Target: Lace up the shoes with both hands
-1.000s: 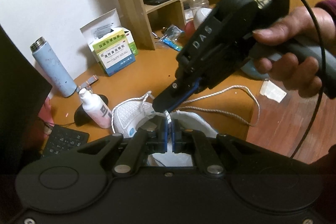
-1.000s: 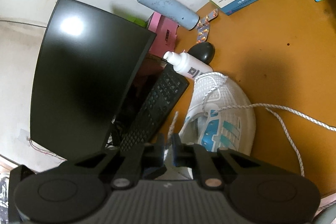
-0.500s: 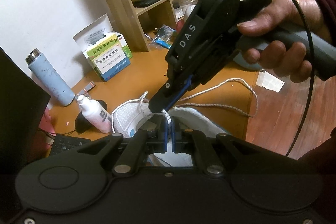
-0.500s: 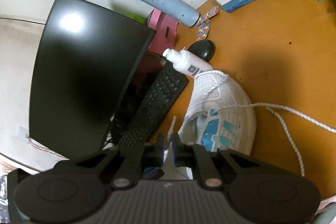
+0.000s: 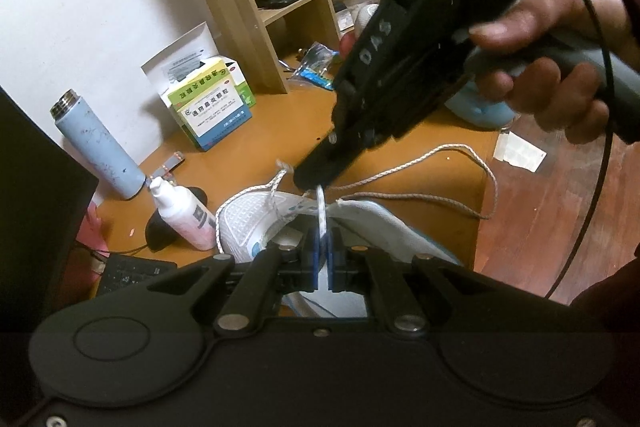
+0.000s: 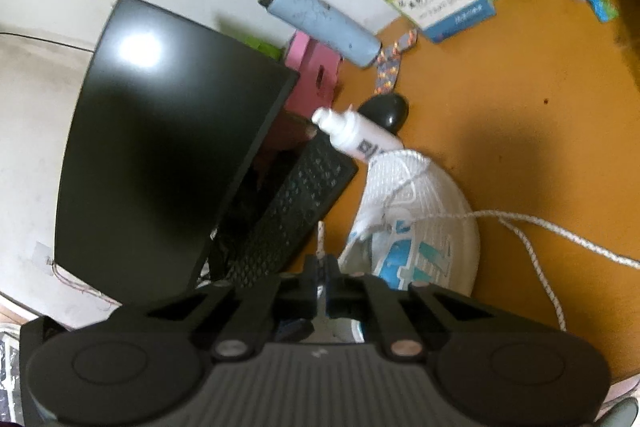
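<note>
Two grippers are pinching the same white lace, and the white shoe (image 5: pixel 256 223) is the thing to find everything by.

From the left wrist camera: the left gripper (image 5: pixel 322 259) sits just above the shoe's opening. Its blue pads are squeezed almost together on a short, stiff bit of the lace (image 5: pixel 321 215) that stands straight up. The right gripper (image 5: pixel 316 173) comes down from the upper right, held by a hand (image 5: pixel 560 67). Its black tip sits right on top of that same upright bit. I cannot tell from here how tightly it is closed. So the lace runs up and down between the two tools, with the left one below and the right one above. More lace loops away from the shoe to the right, across the orange table (image 5: pixel 280 131). The lace is a thin woven cord and looks floppy. The shoe's toe is soft white mesh, and its rim is smooth.

From the right wrist camera: the right gripper (image 6: pixel 322 287) is closed on the lace end (image 6: pixel 321 237), which pokes out ahead of the pads. The shoe (image 6: pixel 420 219) lies just to the right of the tip, with its toe pointing away. It has blue marks on its side. Lace crosses some holes near the toe, so I think the lacing is partly done. A white bottle (image 6: pixel 356 135) lies touching the toe.
</note>
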`<state>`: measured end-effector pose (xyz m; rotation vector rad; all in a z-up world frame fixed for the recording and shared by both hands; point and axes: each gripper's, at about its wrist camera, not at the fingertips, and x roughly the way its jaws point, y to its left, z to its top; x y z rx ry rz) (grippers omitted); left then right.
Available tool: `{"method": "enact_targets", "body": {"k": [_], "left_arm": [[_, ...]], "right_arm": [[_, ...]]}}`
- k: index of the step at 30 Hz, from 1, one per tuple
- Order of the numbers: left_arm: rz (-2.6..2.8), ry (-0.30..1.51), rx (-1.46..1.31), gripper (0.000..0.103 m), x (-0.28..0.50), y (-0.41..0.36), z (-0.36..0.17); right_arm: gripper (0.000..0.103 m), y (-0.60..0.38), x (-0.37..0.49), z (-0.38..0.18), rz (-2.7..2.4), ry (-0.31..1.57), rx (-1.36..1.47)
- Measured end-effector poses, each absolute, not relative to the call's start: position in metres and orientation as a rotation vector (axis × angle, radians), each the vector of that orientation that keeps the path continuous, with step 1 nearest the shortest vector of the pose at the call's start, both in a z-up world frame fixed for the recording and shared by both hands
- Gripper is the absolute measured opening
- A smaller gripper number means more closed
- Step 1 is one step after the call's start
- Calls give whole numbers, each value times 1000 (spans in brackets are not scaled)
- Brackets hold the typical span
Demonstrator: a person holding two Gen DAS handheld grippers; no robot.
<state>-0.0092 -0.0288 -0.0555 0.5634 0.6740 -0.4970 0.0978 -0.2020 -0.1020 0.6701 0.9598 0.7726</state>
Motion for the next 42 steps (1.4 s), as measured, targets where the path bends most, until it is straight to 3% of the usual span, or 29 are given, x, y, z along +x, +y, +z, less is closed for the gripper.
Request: {"method": "enact_targets", "body": {"k": [1, 7, 10, 14, 19, 26, 28, 33, 42], "left_arm": [[-487, 667, 564, 22, -9, -28, -54], [-407, 690, 484, 22, -4, -10, -52], [-386, 711, 459, 23, -1, -6, -56], [-380, 727, 425, 27, 1, -8, -57], [-360, 753, 381, 34, 5, -10, -61], [-280, 812, 322, 37, 13, -10, -76], [-269, 823, 308, 24, 16, -8, -79], [-254, 844, 277, 11, 19, -3, -82], [-232, 874, 229, 10, 24, 5, -87]], "right_arm": [[3, -208, 99, -92, 751, 914, 649], [3, -322, 93, 44, 358, 354, 514], [3, -344, 77, 86, 294, 212, 423], [3, -310, 77, 81, 382, 290, 285], [3, -214, 86, 3, 600, 555, 125], [3, -122, 80, -64, 815, 725, -33], [3, -110, 80, -77, 839, 763, -60], [3, -96, 84, -99, 852, 840, -137], [3, -83, 82, -115, 851, 882, -201]]}}
